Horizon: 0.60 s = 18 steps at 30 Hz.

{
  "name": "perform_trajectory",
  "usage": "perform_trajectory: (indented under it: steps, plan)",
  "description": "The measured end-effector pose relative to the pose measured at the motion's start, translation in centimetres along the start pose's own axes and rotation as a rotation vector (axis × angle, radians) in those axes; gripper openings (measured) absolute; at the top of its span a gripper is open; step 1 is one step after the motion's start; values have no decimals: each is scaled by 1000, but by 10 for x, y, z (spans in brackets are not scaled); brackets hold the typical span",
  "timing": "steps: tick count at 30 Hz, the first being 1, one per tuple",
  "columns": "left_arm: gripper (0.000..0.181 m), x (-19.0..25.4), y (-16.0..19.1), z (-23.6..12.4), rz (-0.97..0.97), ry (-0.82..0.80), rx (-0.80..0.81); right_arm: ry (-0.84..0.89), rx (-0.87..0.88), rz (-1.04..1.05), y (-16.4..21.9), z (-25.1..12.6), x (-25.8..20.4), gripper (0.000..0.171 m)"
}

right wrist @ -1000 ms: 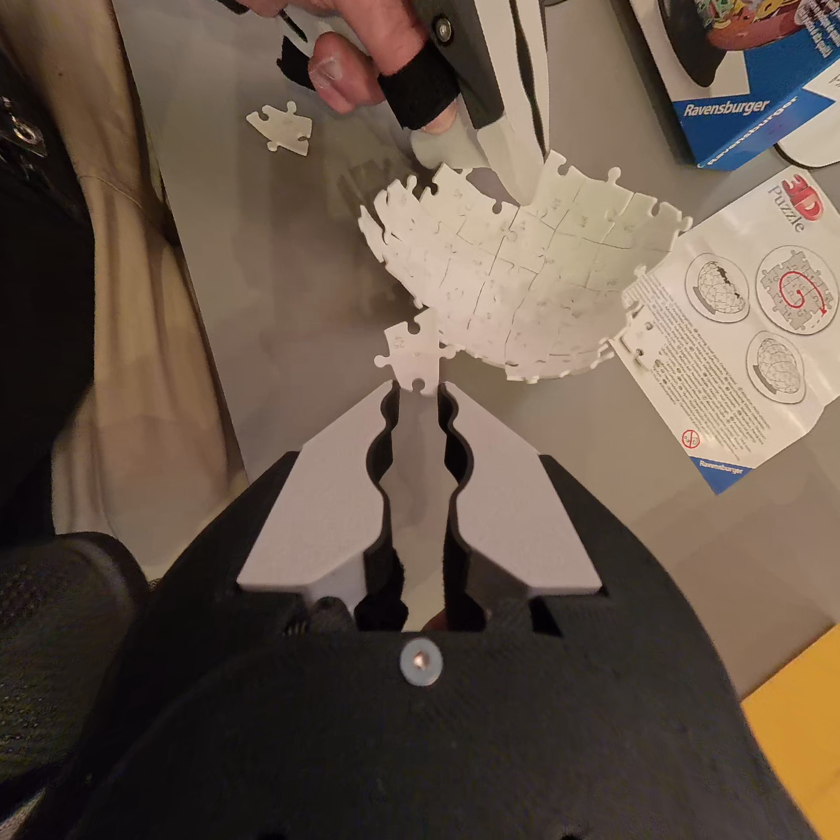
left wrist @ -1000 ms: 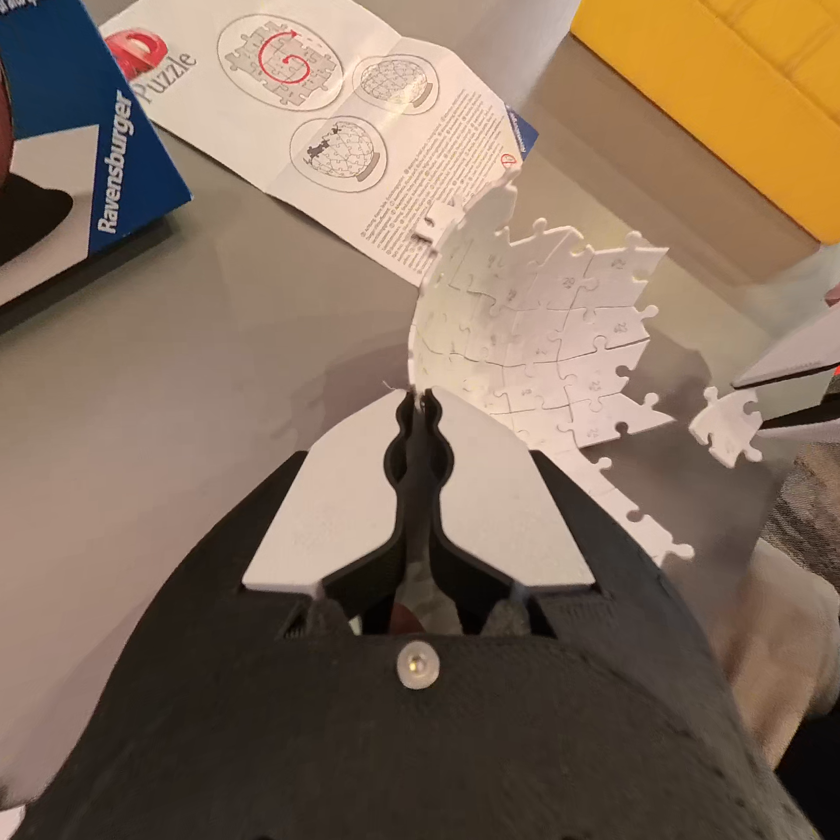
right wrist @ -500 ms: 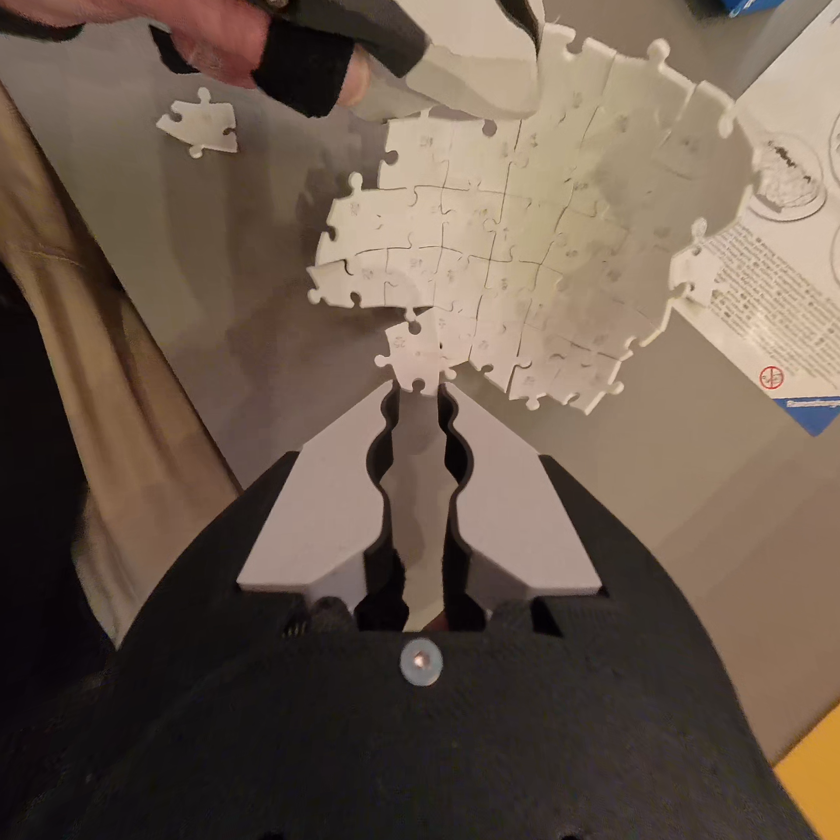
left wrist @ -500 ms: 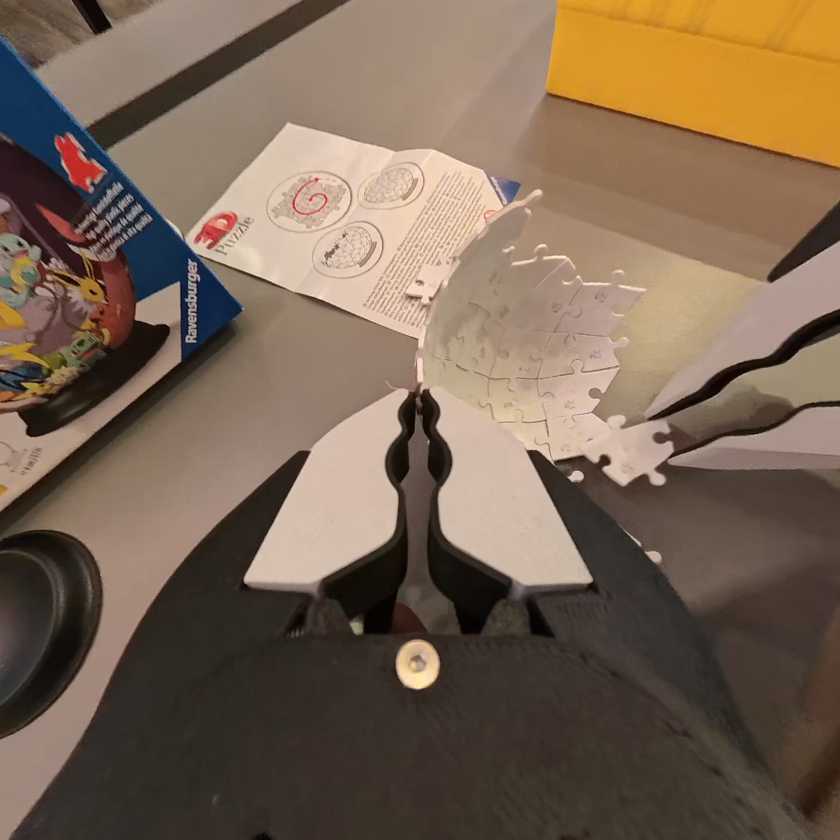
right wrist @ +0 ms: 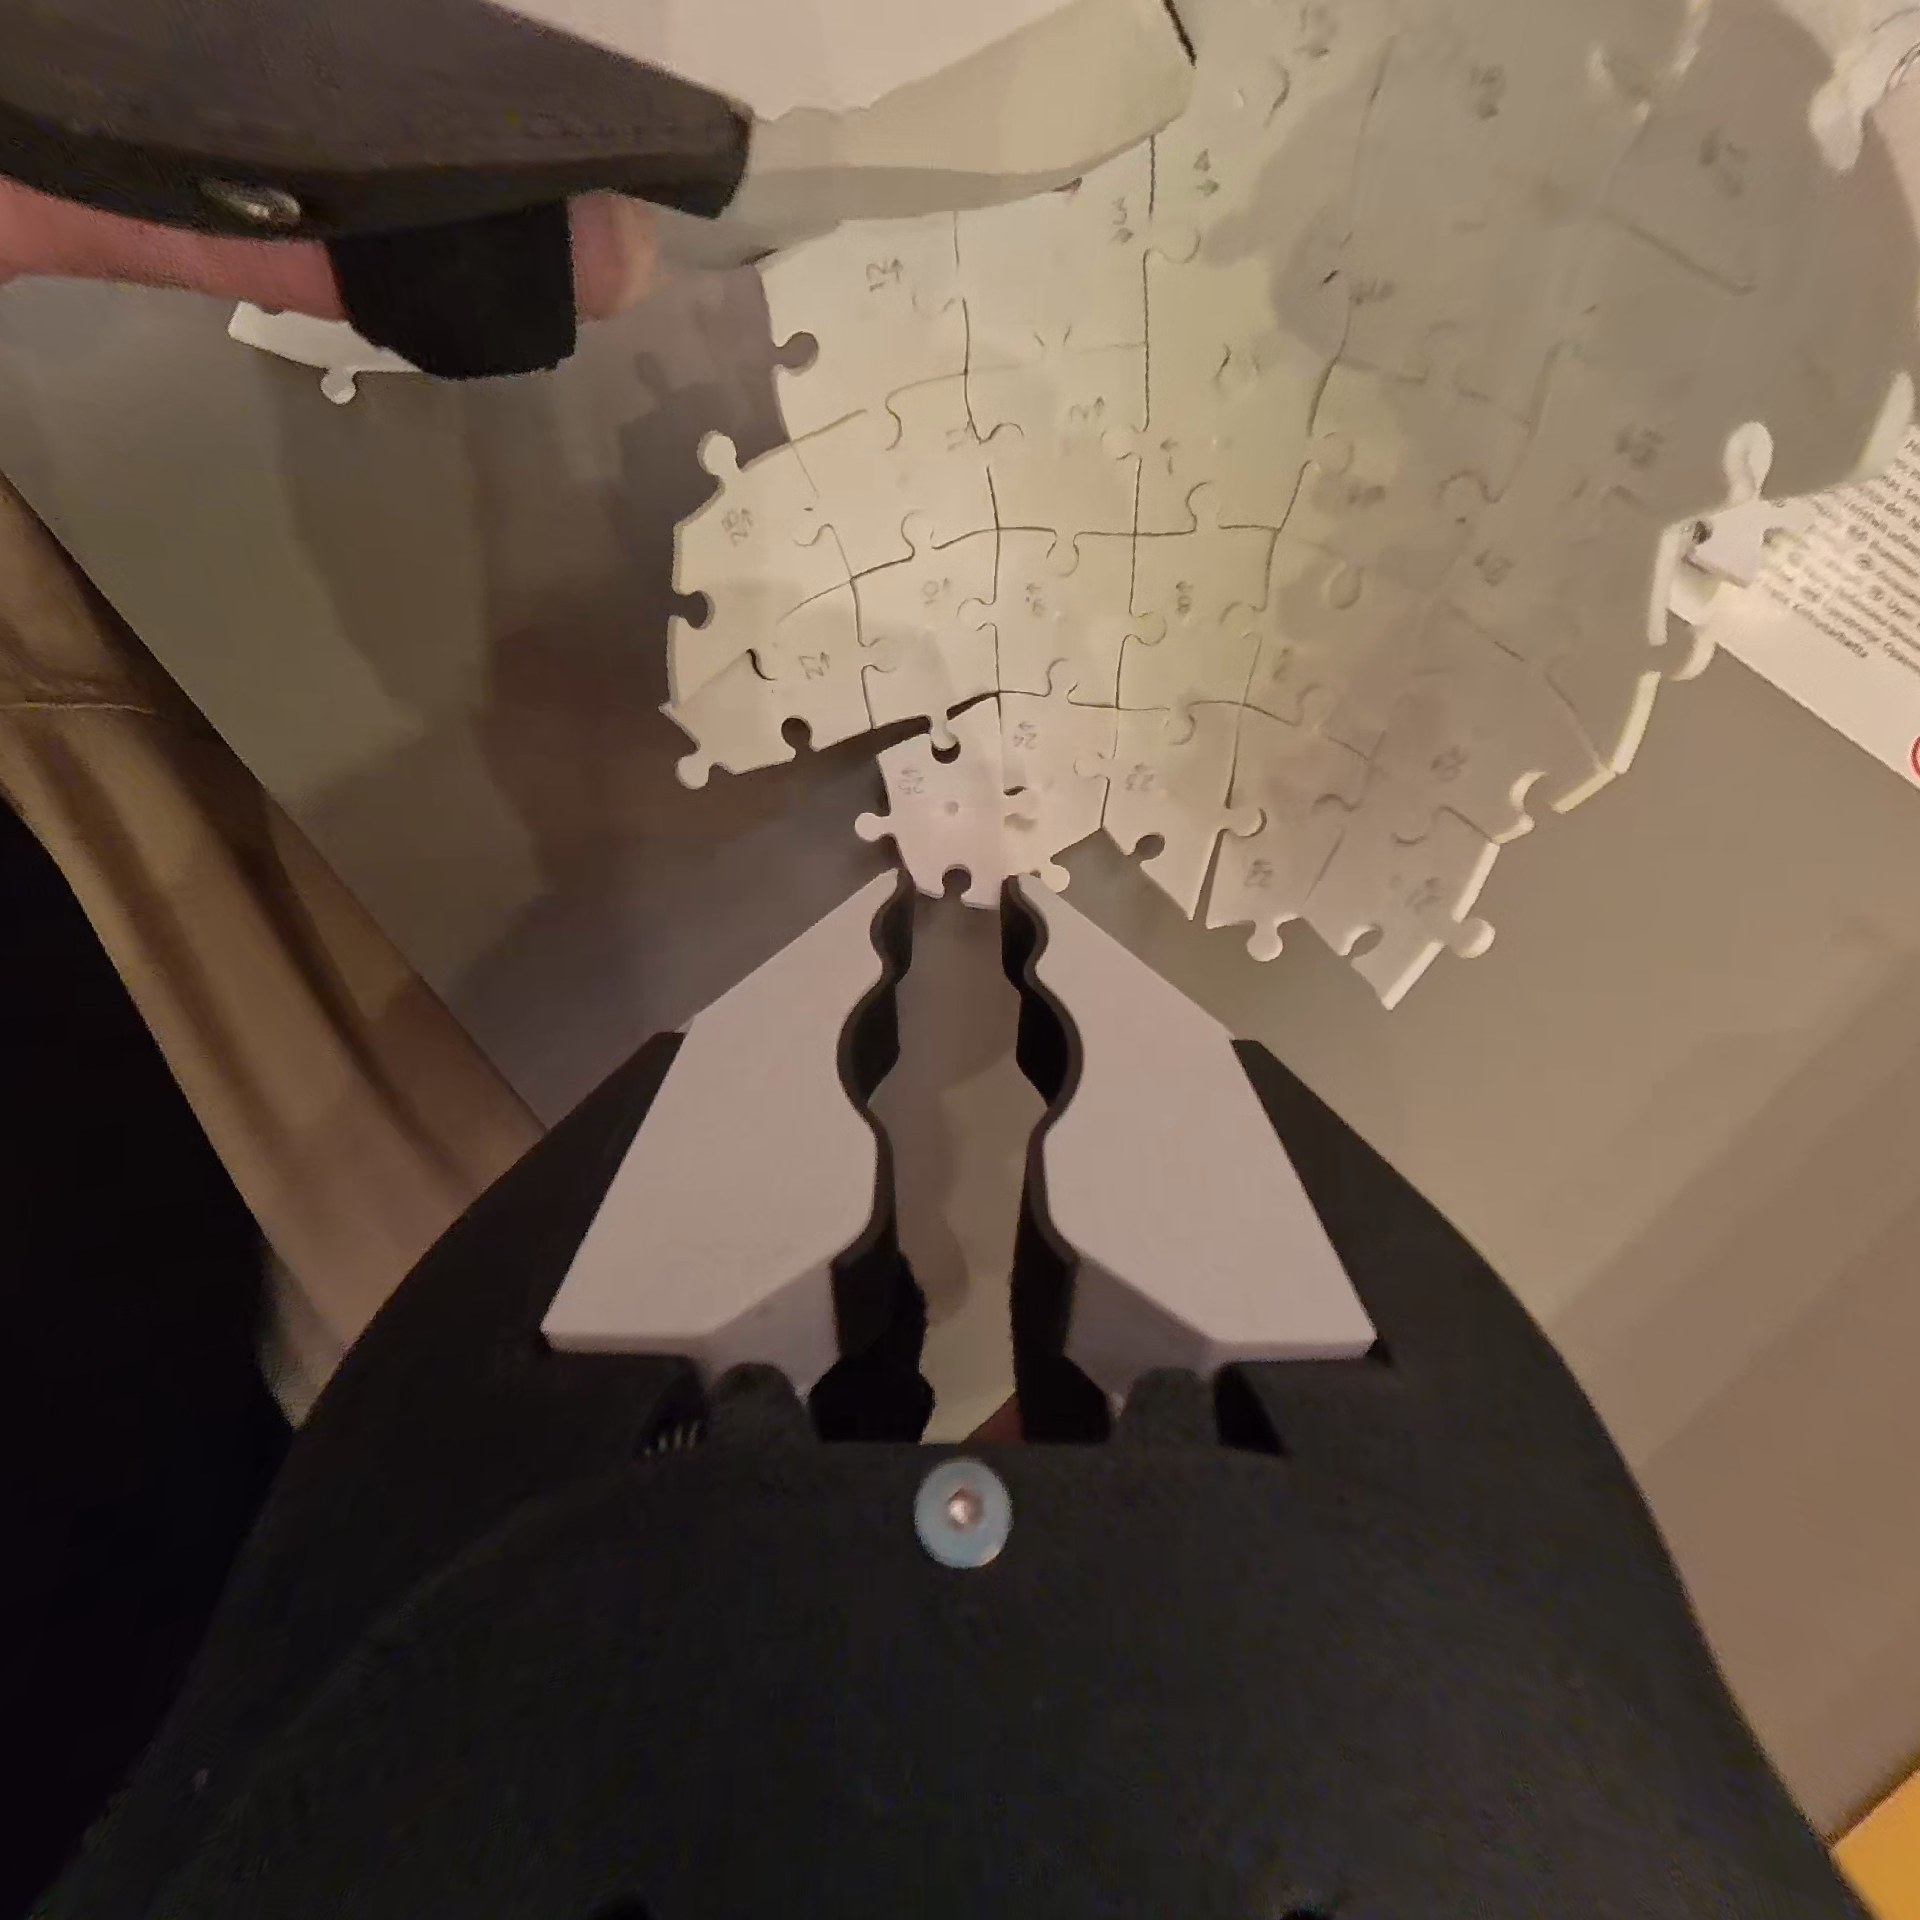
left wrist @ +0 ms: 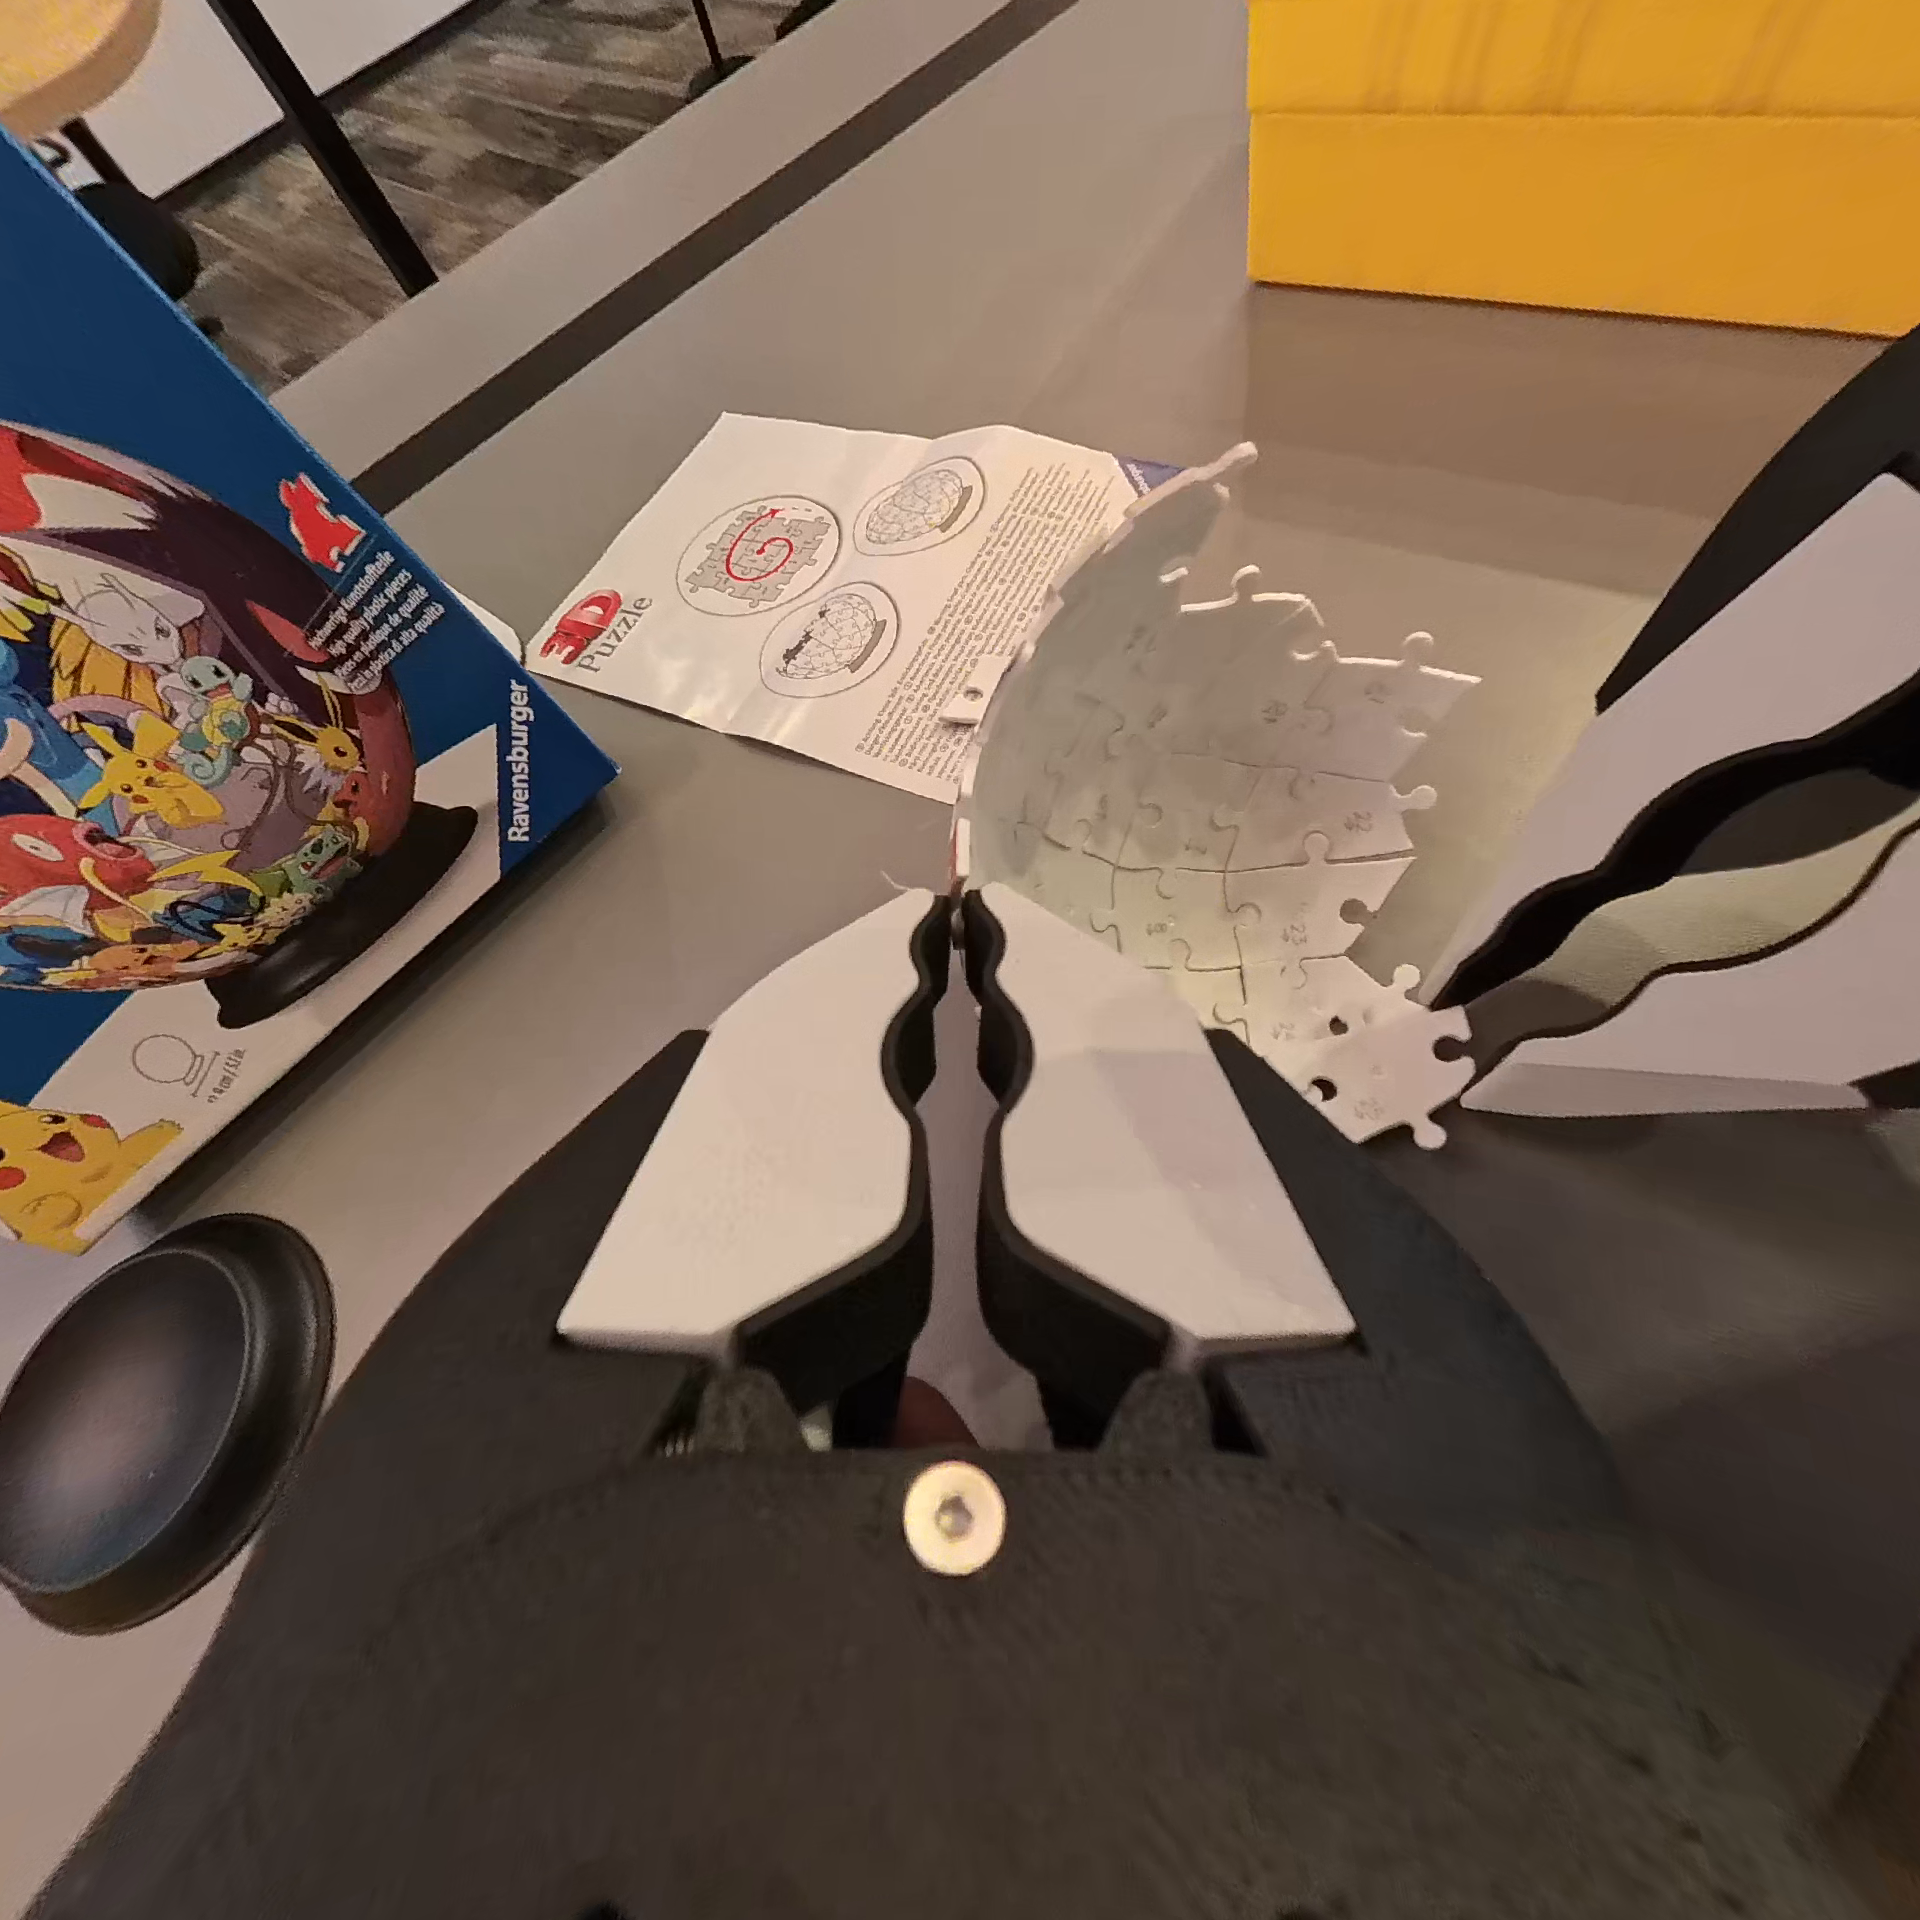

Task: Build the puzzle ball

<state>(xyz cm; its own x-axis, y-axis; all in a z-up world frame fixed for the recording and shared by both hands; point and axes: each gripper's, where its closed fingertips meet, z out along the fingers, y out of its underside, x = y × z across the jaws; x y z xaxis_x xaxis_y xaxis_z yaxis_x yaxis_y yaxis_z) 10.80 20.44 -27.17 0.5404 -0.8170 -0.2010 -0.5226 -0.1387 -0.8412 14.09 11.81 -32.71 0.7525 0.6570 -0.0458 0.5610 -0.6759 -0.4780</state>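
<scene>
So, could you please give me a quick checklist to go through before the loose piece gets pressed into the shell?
1. Left gripper clamps the rim of the puzzle shell: ok.
2. Right gripper holds the loose puzzle piece by its near edge: ok.
3. Piece at the shell's open edge: ok, touching it.
4. Piece's tabs fully seated: not ok; a dark gap shows along the seam.
5. Shell lifted off the table: ok, held tilted above it.
6. Spare puzzle piece out of the way: ok, it lies apart on the table.
</scene>
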Motion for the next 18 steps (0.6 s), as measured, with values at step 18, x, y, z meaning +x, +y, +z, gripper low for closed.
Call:
perform_trajectory:
  steps: [18]
  plan:
    - [2,2,-4,-5,10,-41,49,57,4,3,-1,4,1,16]
